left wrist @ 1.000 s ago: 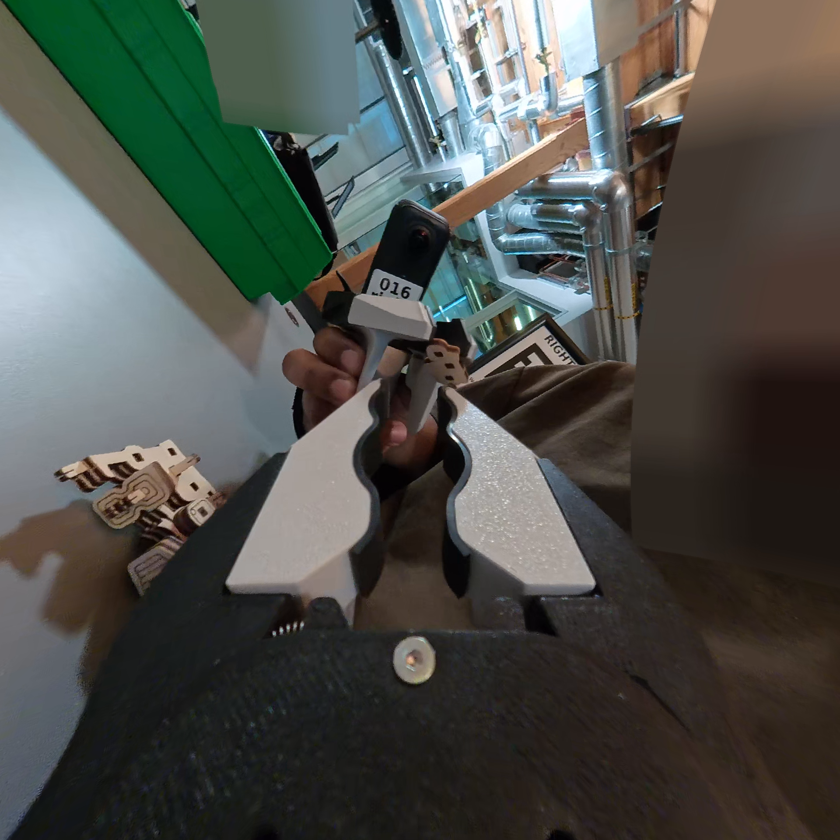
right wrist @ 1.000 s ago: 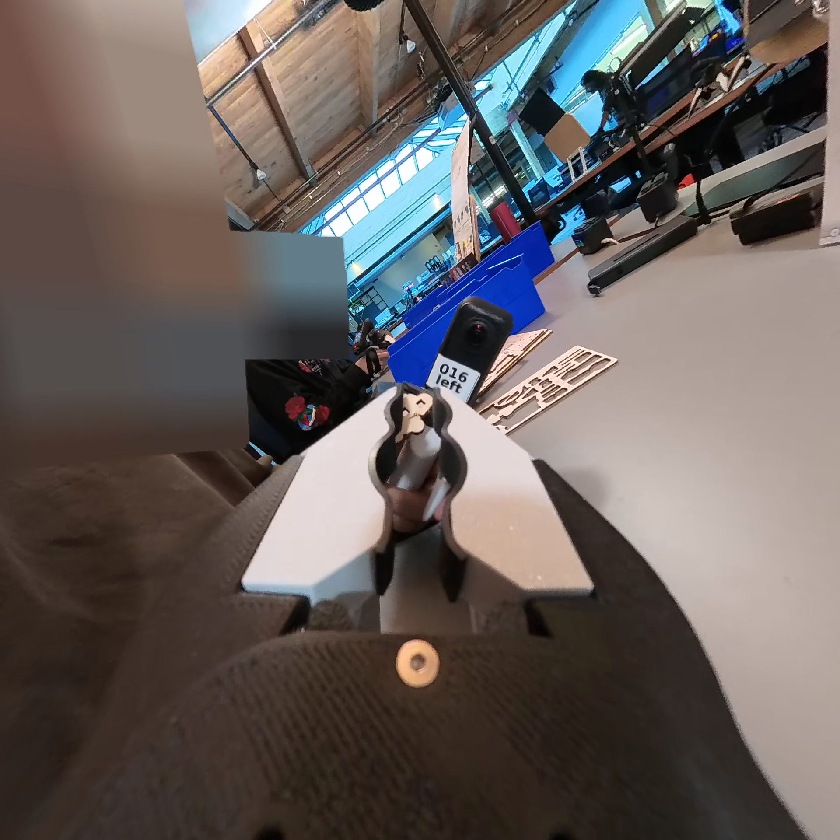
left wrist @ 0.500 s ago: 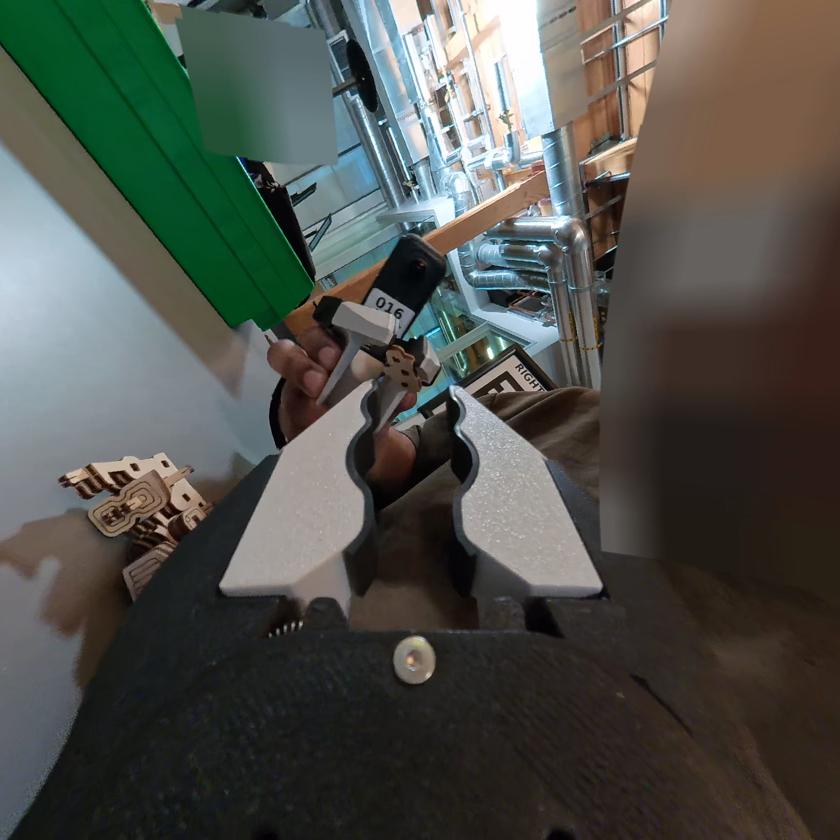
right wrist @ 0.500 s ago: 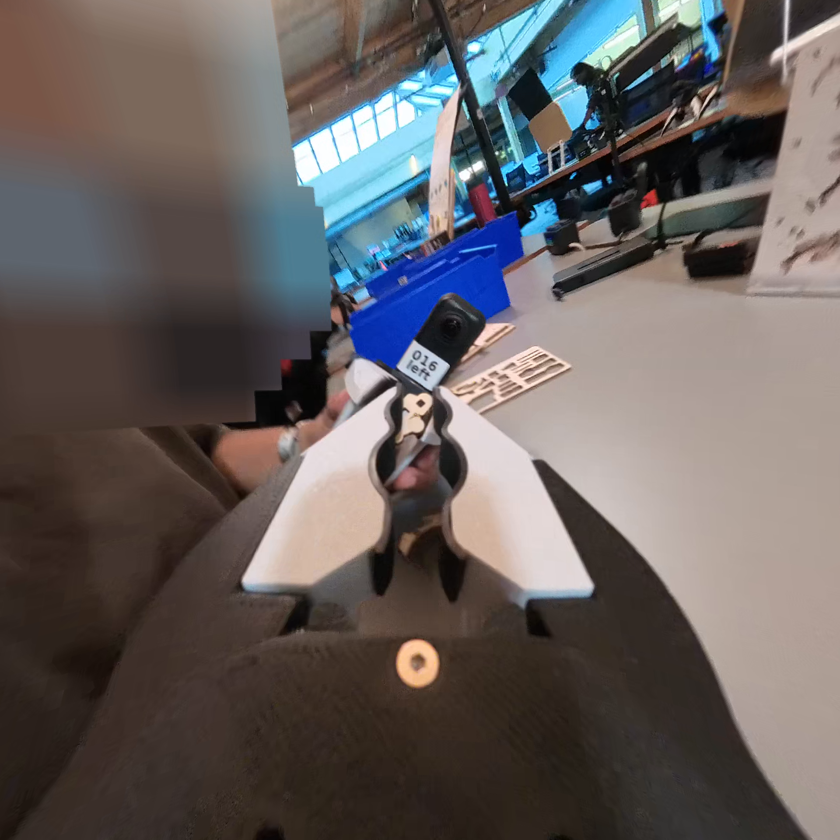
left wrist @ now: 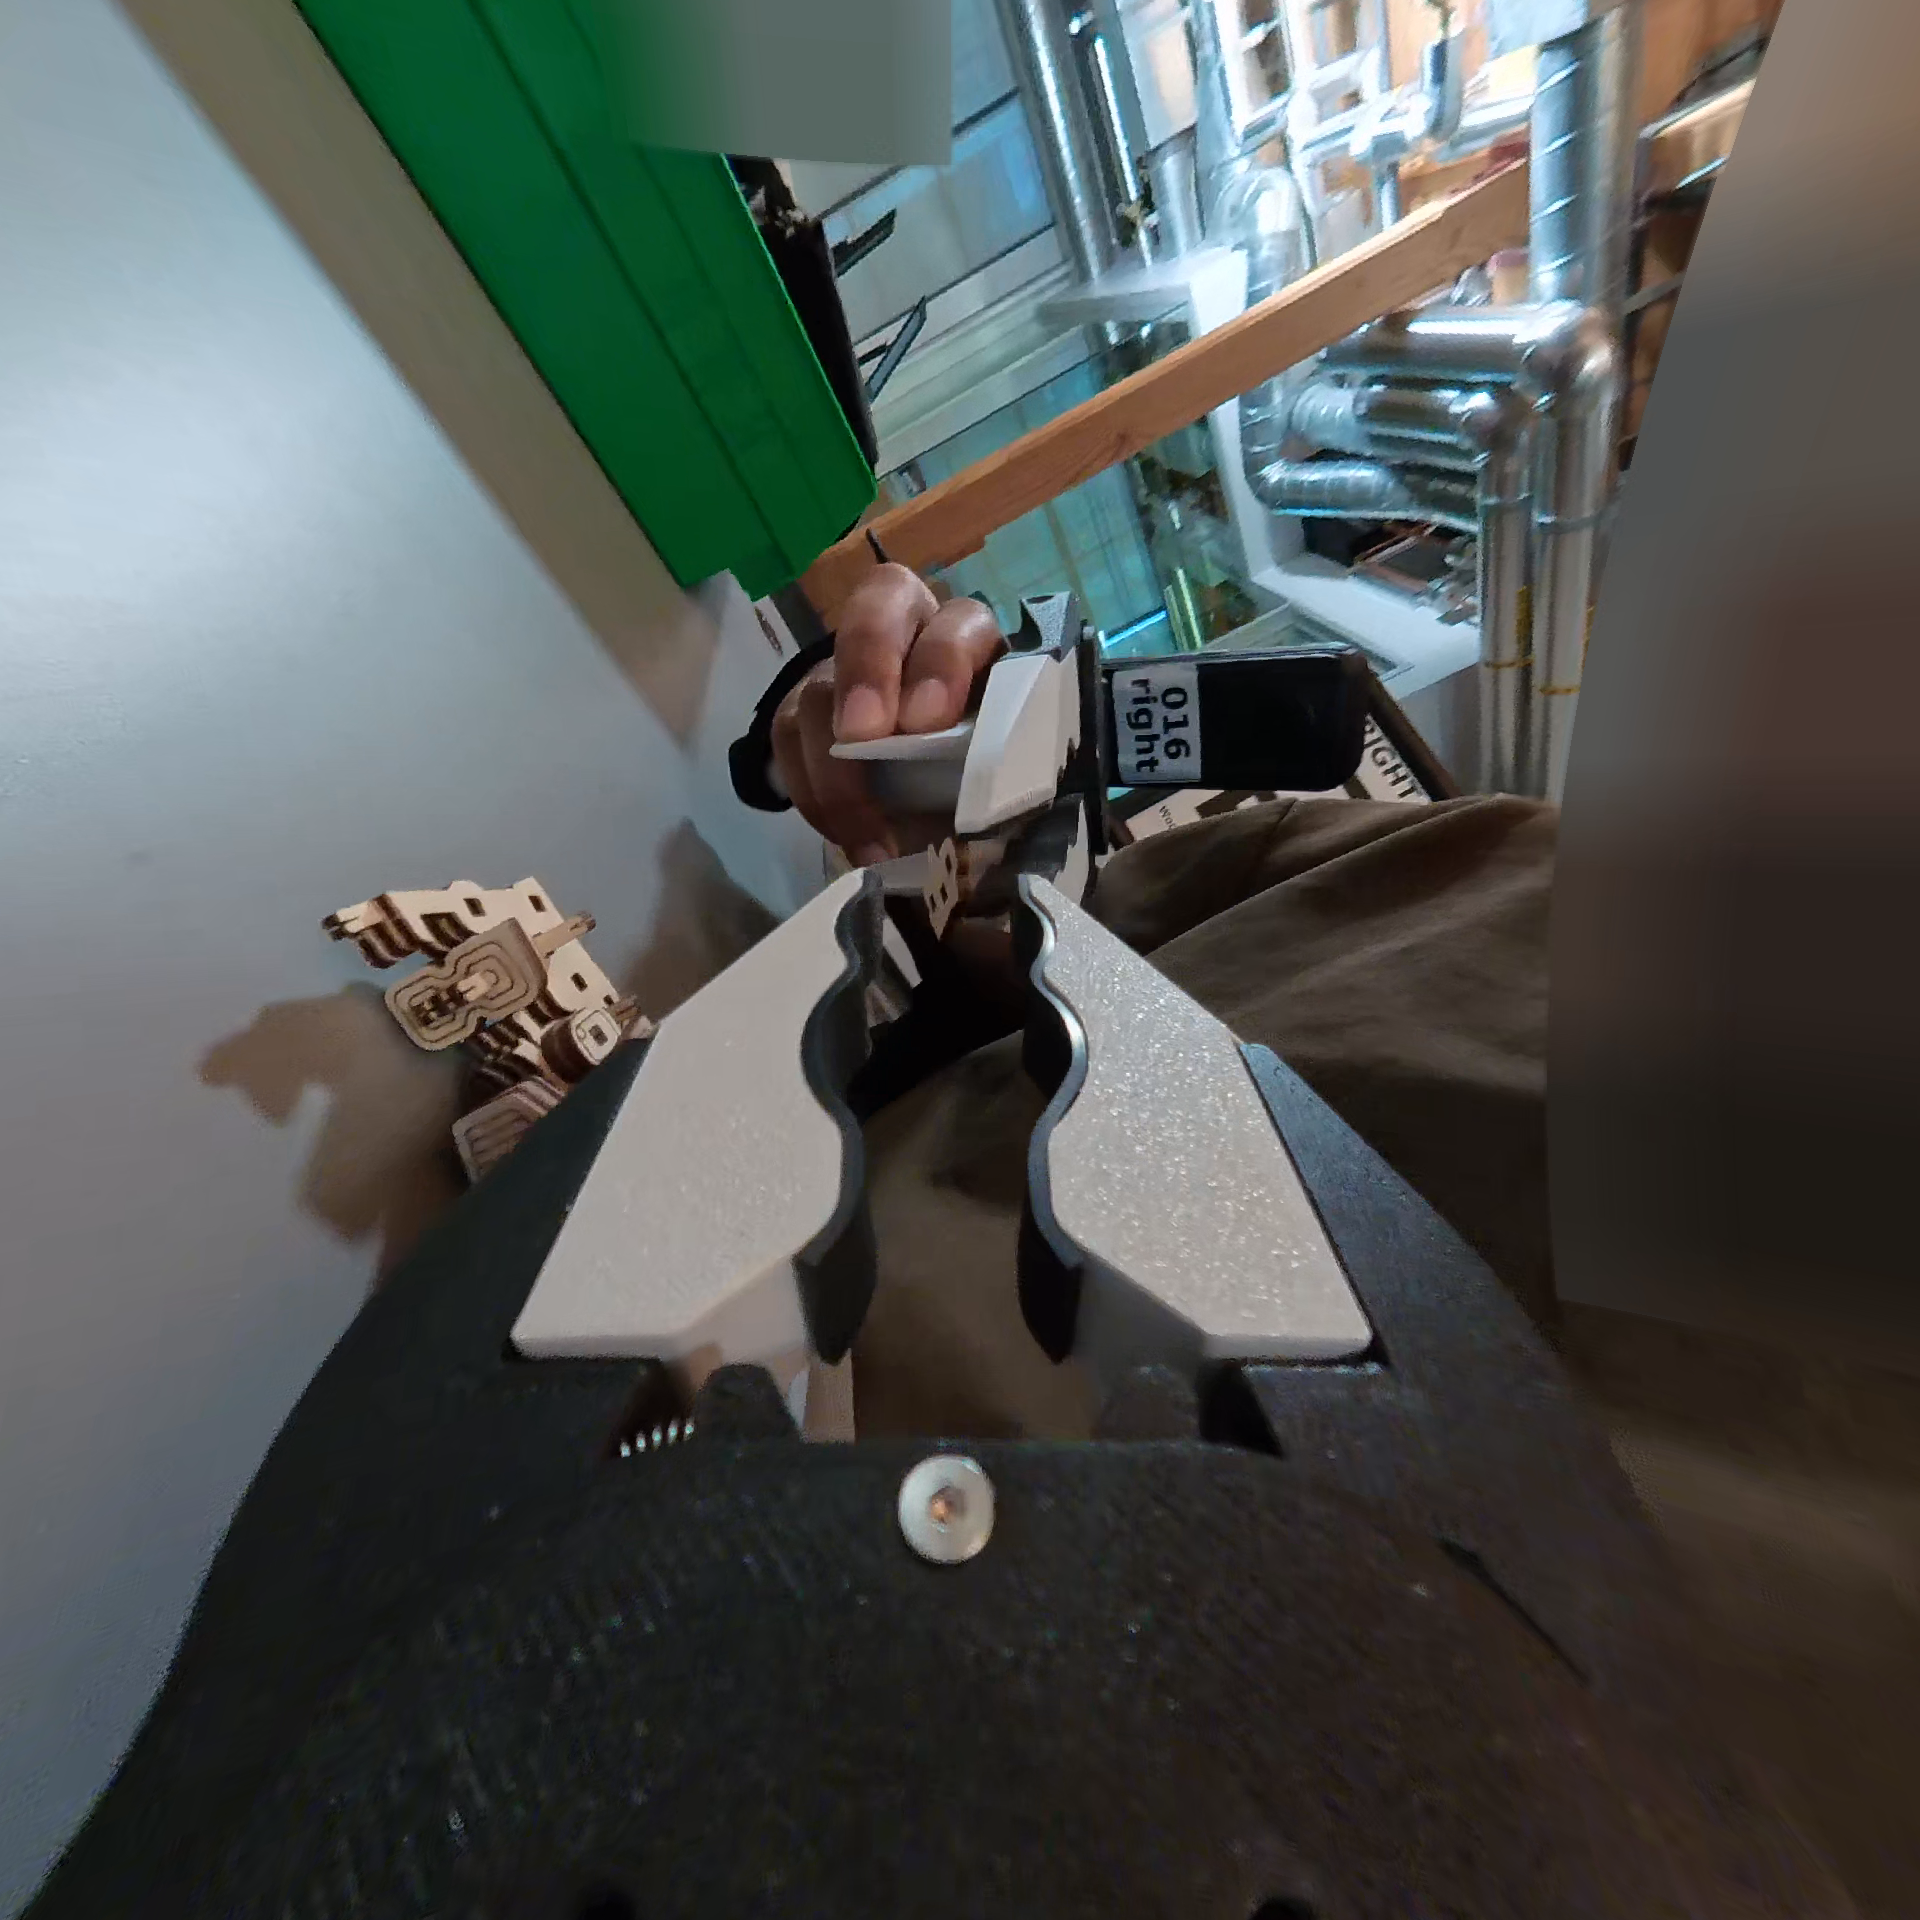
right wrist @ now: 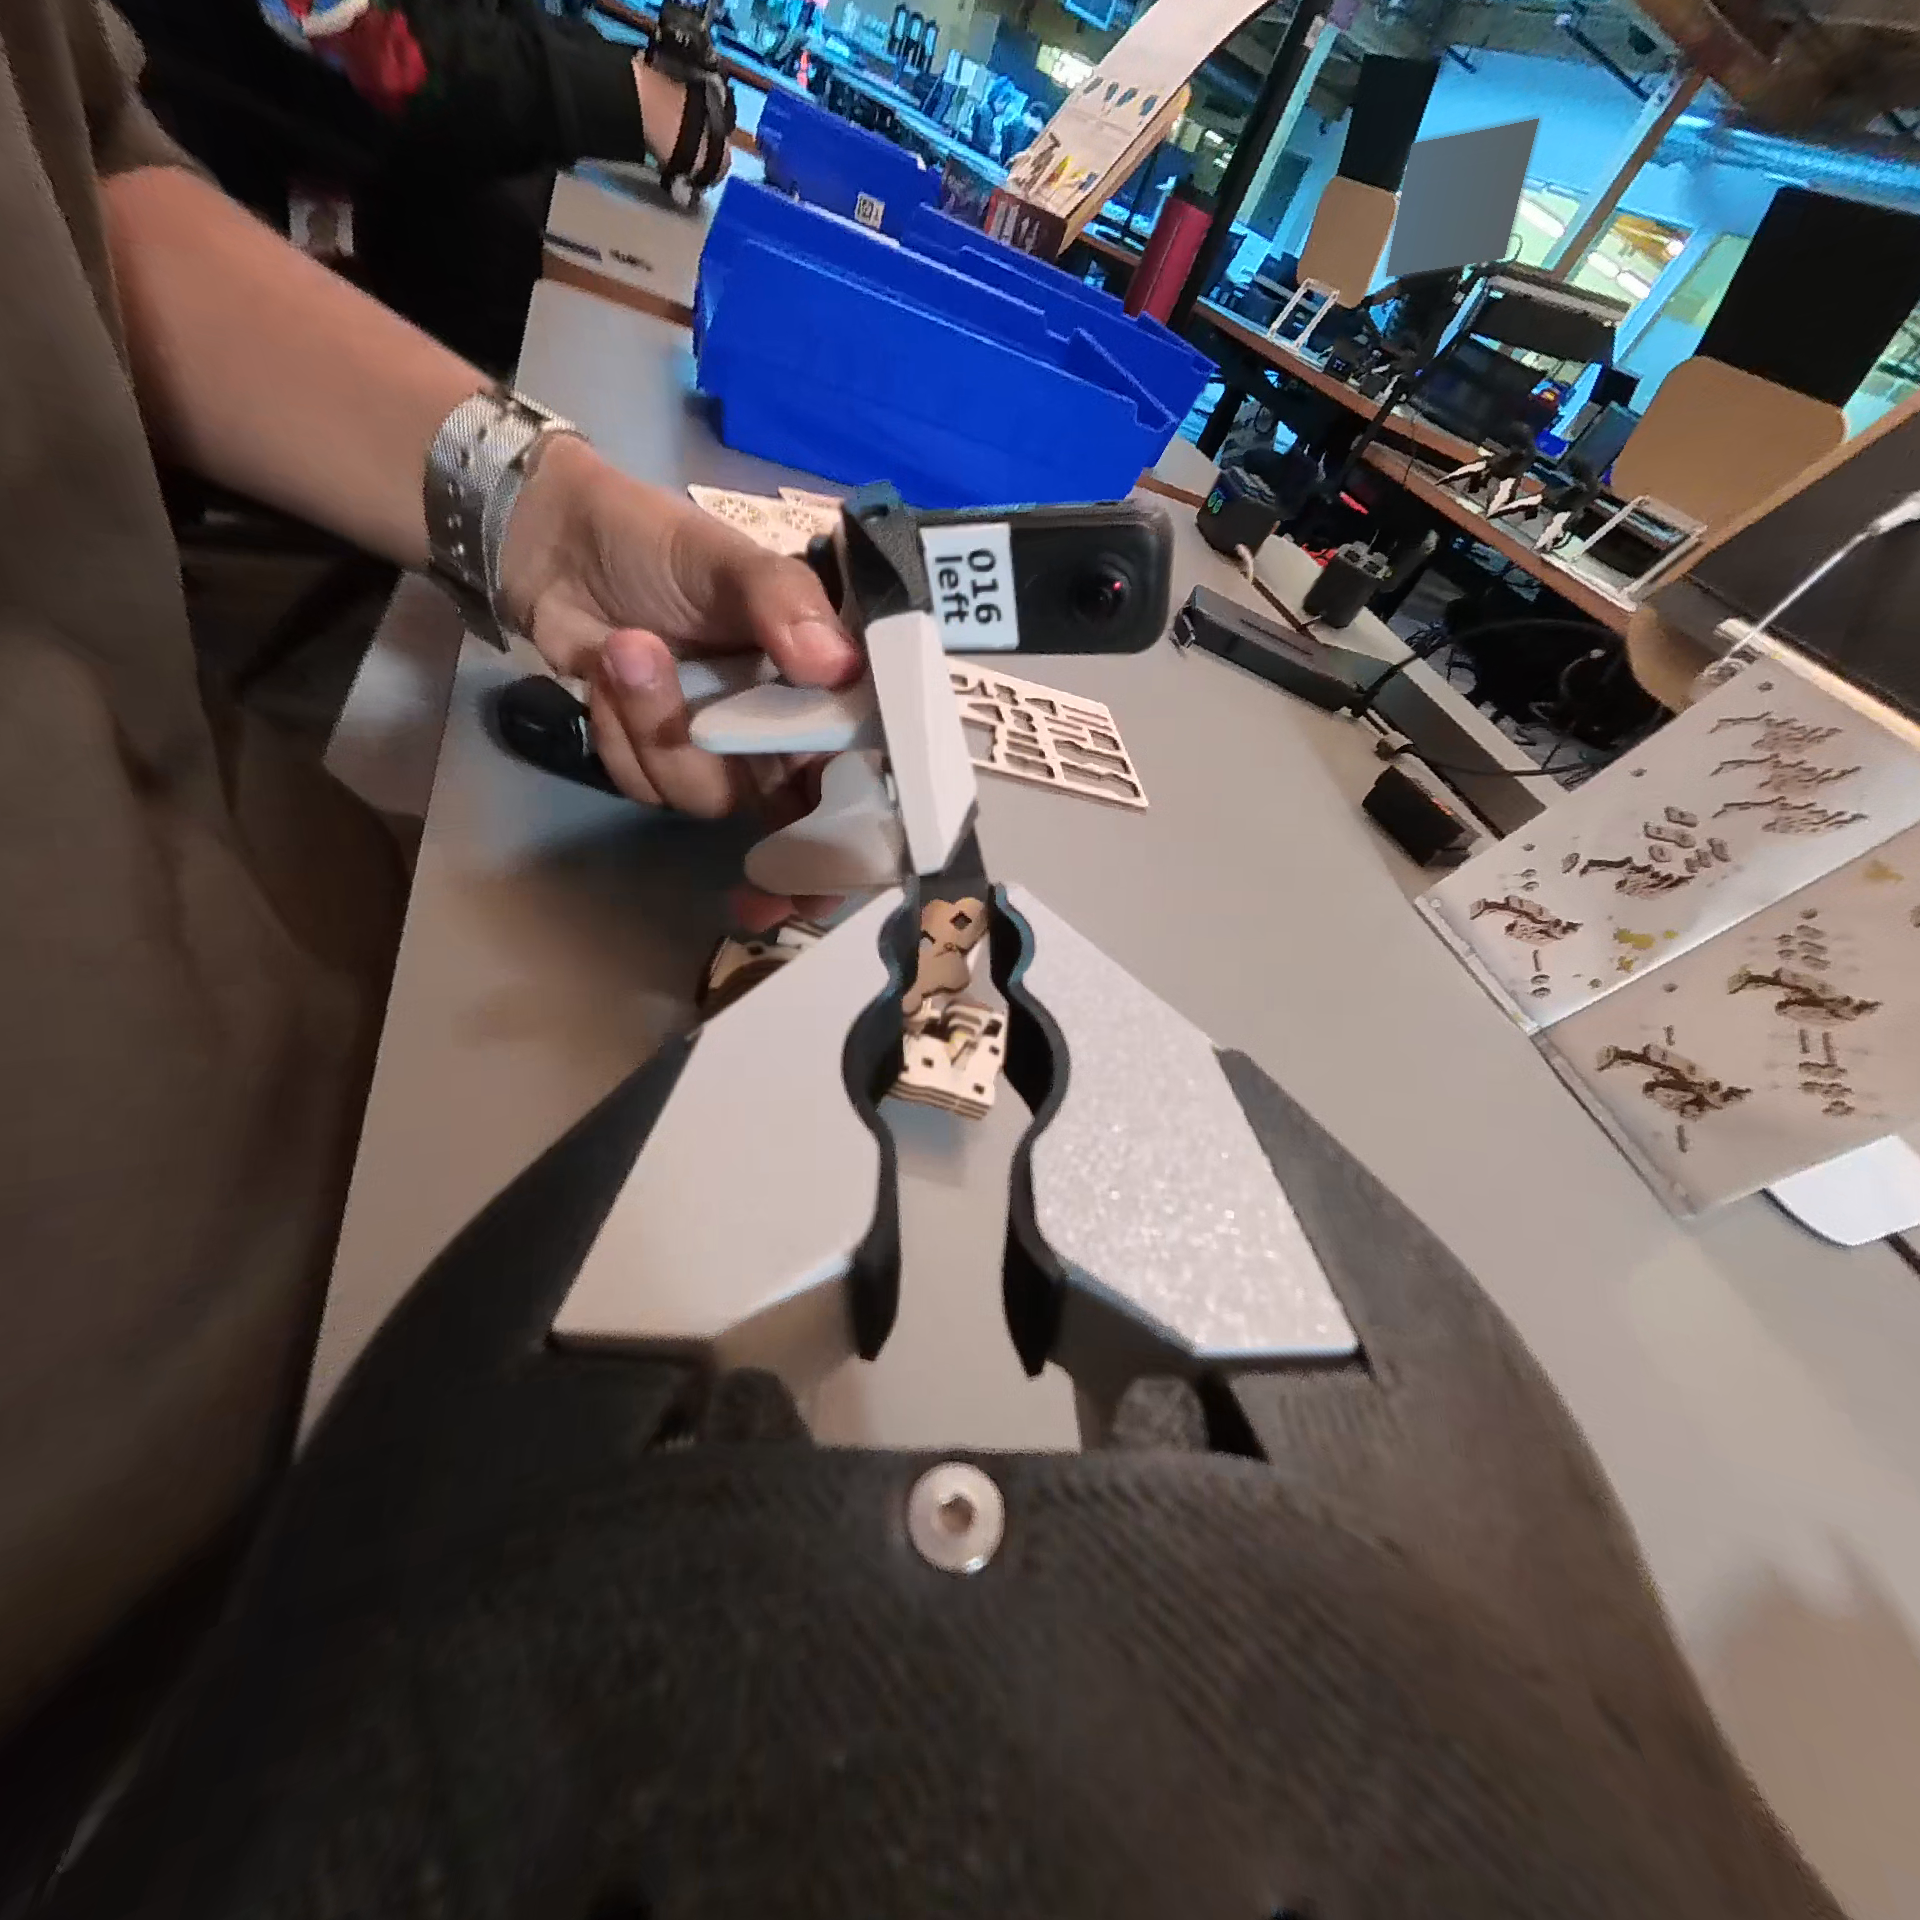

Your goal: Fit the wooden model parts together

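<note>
My right gripper (right wrist: 951, 909) is shut on a small pale wooden piece (right wrist: 954, 938) with a square hole, held above the grey table (right wrist: 1299, 935). The piece also shows in the left wrist view (left wrist: 943, 871), just beyond my left gripper (left wrist: 945, 899), which is open and empty. A partly built wooden model (left wrist: 468, 982) lies on the table to the left of the left gripper. In the right wrist view the model (right wrist: 951, 1065) shows through the gap between the right fingers. A hand (right wrist: 665, 623) holds the left gripper, and its fingers (right wrist: 923, 748) point down at the held piece.
A cut-out wooden parts sheet (right wrist: 1049, 727) lies behind the grippers. Blue bins (right wrist: 935, 353) stand at the back. Printed instruction sheets (right wrist: 1714, 935) lie on the right. A green bin (left wrist: 623, 291) stands at the table's far side in the left wrist view. My brown-clothed body is close. The tips of both grippers are at nearly the same place.
Both grippers have swung down from pointing at the room toward the table. The right gripper kept hold of the small piece. The left gripper stayed open and now lies sideways beside it.
</note>
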Demonstrator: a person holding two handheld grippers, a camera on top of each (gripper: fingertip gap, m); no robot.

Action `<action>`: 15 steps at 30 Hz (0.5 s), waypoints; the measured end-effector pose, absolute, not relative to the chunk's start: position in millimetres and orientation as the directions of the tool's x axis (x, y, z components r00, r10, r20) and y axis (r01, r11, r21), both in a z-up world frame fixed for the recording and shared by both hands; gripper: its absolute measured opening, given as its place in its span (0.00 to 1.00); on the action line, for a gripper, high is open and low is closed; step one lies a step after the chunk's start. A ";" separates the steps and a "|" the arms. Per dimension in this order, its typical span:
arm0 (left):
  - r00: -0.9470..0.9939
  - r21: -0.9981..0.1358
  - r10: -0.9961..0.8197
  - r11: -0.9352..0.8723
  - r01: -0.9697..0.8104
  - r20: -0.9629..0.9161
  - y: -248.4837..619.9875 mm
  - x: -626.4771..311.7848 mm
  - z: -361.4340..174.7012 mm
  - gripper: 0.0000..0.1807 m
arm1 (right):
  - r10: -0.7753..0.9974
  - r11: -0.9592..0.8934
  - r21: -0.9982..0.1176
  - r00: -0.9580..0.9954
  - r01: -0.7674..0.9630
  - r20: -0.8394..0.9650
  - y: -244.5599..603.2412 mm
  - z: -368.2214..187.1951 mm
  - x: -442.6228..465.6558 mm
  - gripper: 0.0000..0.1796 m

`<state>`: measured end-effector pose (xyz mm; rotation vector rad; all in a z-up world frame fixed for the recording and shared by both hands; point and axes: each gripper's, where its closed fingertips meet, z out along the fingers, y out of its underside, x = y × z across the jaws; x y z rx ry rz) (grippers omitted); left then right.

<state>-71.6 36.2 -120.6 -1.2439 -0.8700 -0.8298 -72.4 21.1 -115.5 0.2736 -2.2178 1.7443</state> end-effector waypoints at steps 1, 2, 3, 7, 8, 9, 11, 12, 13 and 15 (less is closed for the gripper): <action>0.445 -0.436 -0.045 0.131 0.890 0.895 36.7 -71.4 -121.4 0.11 | 0.032 0.257 -0.900 -0.927 -0.353 0.373 21.7 -117.7 -72.2 0.06; 0.447 -0.440 -0.034 0.129 0.889 0.894 36.9 -71.5 -122.8 0.09 | 0.026 0.270 -0.887 -0.918 -0.374 0.395 22.4 -119.7 -72.2 0.06; 0.448 -0.442 -0.026 0.124 0.889 0.894 37.5 -71.3 -124.4 0.09 | 0.019 0.282 -0.875 -0.909 -0.395 0.416 22.8 -121.5 -71.9 0.06; 0.457 -0.456 0.017 0.102 0.884 0.889 40.8 -70.4 -130.8 0.07 | -0.006 0.322 -0.823 -0.870 -0.469 0.493 22.6 -127.0 -68.8 0.06; 0.464 -0.465 0.033 0.096 0.880 0.885 41.4 -70.3 -132.6 0.07 | -0.016 0.332 -0.808 -0.860 -0.486 0.510 22.0 -129.0 -67.5 0.06; 0.472 -0.475 0.052 0.089 0.876 0.880 42.0 -70.3 -134.8 0.06 | -0.027 0.341 -0.796 -0.852 -0.500 0.523 21.6 -131.1 -65.9 0.06; 0.483 -0.488 0.075 0.083 0.869 0.873 42.3 -70.4 -137.2 0.02 | -0.037 0.362 -0.776 -0.840 -0.517 0.542 21.1 -135.1 -65.7 0.06; 0.482 -0.487 0.076 0.085 0.869 0.873 42.4 -70.3 -136.7 0.00 | -0.035 0.368 -0.771 -0.837 -0.519 0.547 21.0 -136.3 -66.7 0.06; 0.482 -0.488 0.079 0.093 0.868 0.872 42.1 -71.4 -136.5 0.00 | -0.025 0.364 -0.773 -0.836 -0.519 0.549 20.9 -135.6 -67.9 0.06; 0.484 -0.490 0.074 0.135 0.861 0.872 39.4 -76.2 -131.0 0.00 | 0.034 0.345 -0.795 -0.839 -0.500 0.543 20.5 -129.0 -73.2 0.07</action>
